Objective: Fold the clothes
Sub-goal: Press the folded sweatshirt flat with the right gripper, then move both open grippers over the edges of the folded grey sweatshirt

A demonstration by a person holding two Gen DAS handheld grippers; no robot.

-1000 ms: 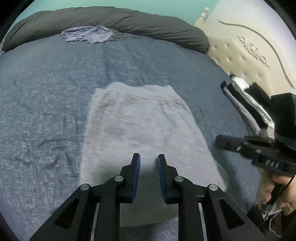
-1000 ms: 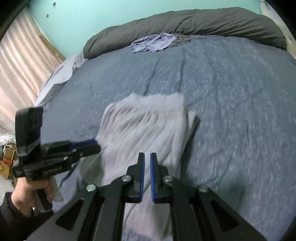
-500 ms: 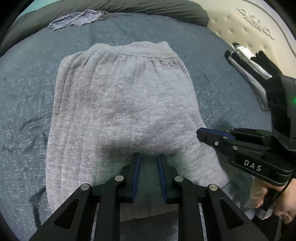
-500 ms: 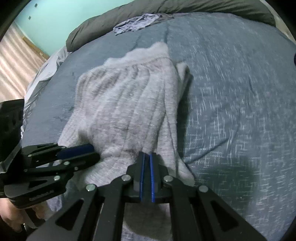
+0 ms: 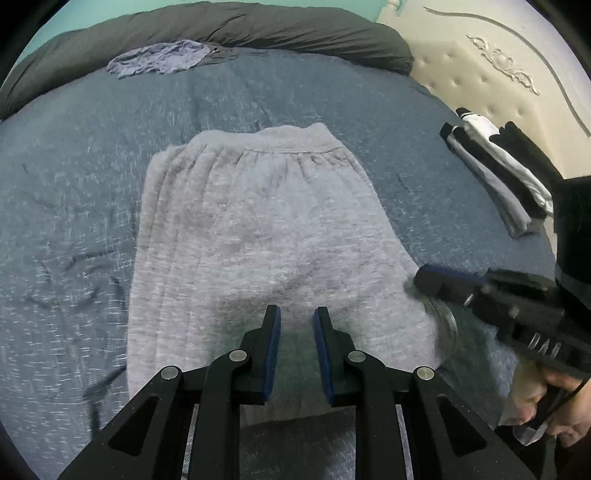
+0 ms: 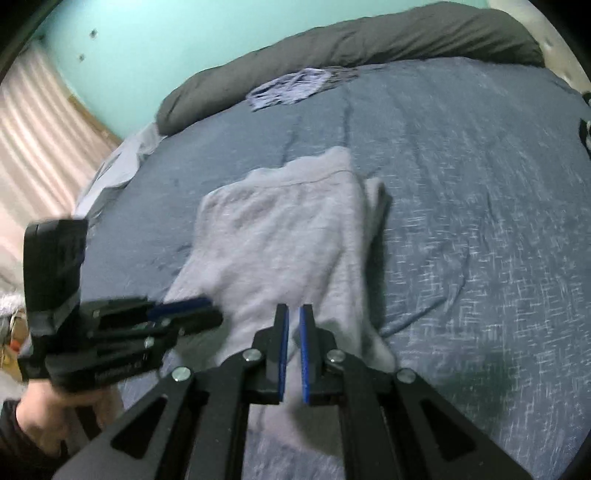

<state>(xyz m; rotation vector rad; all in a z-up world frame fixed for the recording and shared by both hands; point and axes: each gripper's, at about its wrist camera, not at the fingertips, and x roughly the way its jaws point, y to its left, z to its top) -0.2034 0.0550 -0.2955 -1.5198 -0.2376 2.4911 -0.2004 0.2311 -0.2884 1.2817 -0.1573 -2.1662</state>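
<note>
Grey sweatpants [image 5: 258, 229] lie folded lengthwise on the blue bedspread [image 5: 74, 184], waistband at the far end. My left gripper [image 5: 297, 314] hovers over their near end, open, nothing between its pads. My right gripper [image 5: 428, 277] is at the pants' right edge, blurred, where the cloth curls up a little. In the right wrist view the pants [image 6: 280, 240] lie ahead, a second layer showing along their right side. The right gripper [image 6: 291, 310] stands above them with a narrow gap and nothing in it. The left gripper [image 6: 207, 308] is off to the left, held by a hand [image 6: 44, 417].
A dark rolled duvet [image 5: 221, 26] runs along the far edge of the bed. A crumpled blue-grey garment [image 5: 159, 61] lies just before it. Folded black and white clothes [image 5: 498, 166] sit at the right by the padded headboard [image 5: 498, 74]. A striped curtain [image 6: 37, 129] hangs left of the bed.
Both grippers have pulled back and up from the pants. The right gripper, shut half a second ago, now shows a narrow gap. The left stays open.
</note>
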